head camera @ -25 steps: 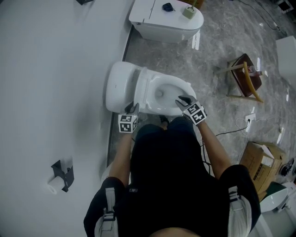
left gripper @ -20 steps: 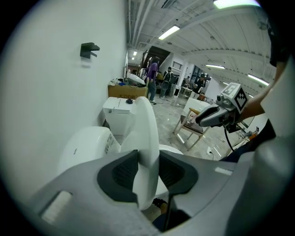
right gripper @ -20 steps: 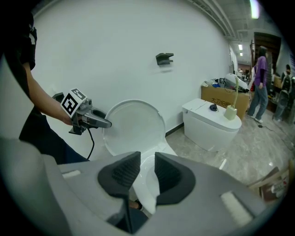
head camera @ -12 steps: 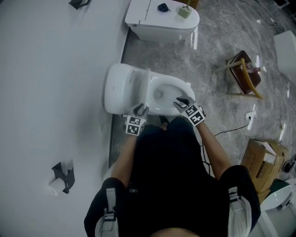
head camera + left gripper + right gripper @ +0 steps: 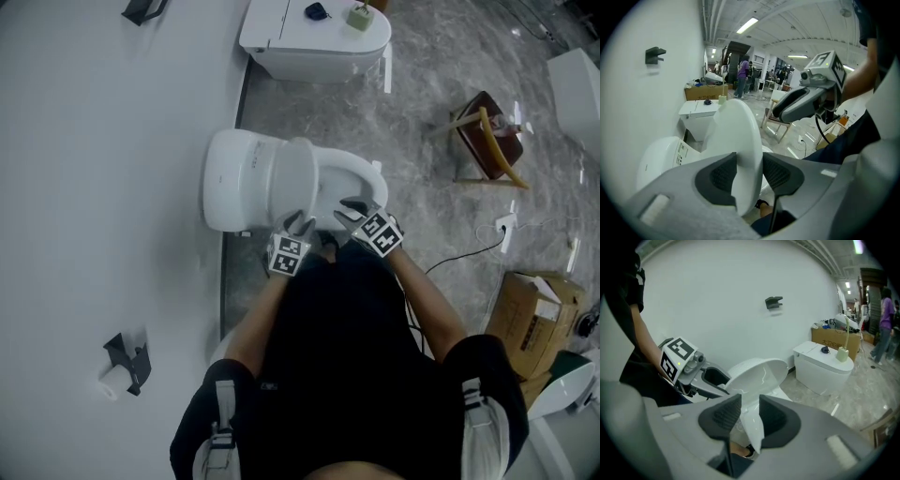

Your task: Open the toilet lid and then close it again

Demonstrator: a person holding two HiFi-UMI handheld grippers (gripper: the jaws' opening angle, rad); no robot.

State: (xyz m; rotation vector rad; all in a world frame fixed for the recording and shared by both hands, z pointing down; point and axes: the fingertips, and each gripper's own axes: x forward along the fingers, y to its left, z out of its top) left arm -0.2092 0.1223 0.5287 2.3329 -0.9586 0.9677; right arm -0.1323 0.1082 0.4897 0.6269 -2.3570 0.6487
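The white toilet (image 5: 234,178) stands against the wall, and its lid (image 5: 291,180) tilts half-way down over the bowl (image 5: 361,173). My left gripper (image 5: 298,223) is at the lid's near edge. In the left gripper view the lid (image 5: 736,140) sits between the pads of the left gripper (image 5: 750,173), whose jaws have just been opening and stand slack around it. My right gripper (image 5: 349,212) is close beside it. The lid's rim (image 5: 757,376) runs between the right gripper (image 5: 750,416) pads, which have also just been opening.
A second white toilet (image 5: 314,37) with small items on top stands further along the wall. A wooden chair (image 5: 487,141), a cable (image 5: 469,253) and a cardboard box (image 5: 539,319) are on the marble floor to the right. A black paper holder (image 5: 127,361) hangs on the wall.
The lid has swung from upright against the tank to half-way down. My left gripper moved right along with its edge and opened. The right gripper shifted slightly left, towards the lid.
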